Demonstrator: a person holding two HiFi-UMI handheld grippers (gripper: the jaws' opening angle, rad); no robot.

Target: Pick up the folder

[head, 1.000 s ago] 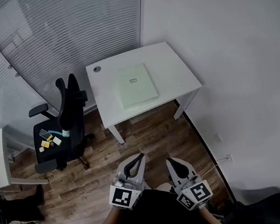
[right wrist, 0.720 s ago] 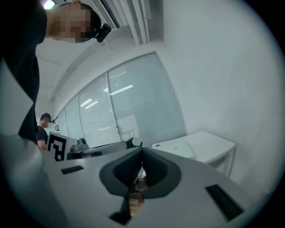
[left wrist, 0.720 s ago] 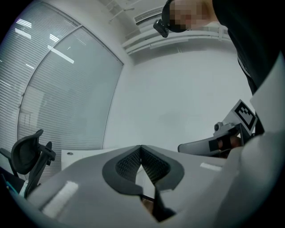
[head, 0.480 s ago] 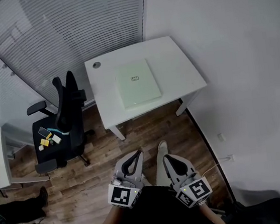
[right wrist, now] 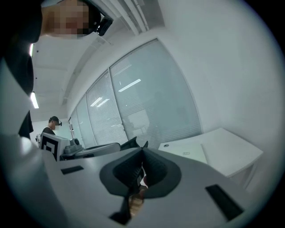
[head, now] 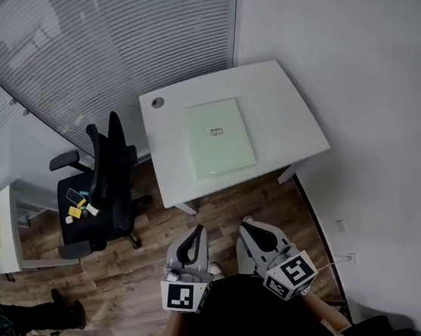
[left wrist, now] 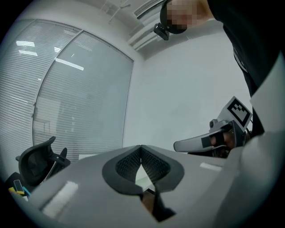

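The pale green folder [head: 219, 136] lies flat near the middle of the white worktop [head: 284, 120], its small label facing up, with nothing touching it. At the worktop's far left corner there is a round cable hole [head: 157, 101]. Left of the worktop stands a black office chair [head: 106, 176], and a few small yellow and white items [head: 77, 208] lie on its seat. The worktop's right and far edges stand close to the white wall [head: 351, 70] and the blind-covered glass partition [head: 104, 47].

On the near side of the worktop, well apart from it and over the wooden floor [head: 131, 264], the person holds both tools side by side, pointing toward the worktop. The left gripper [head: 195, 231] has its jaws clenched together with nothing between them. The right gripper [head: 246, 226] likewise has its jaws pressed tip to tip, and it carries nothing.
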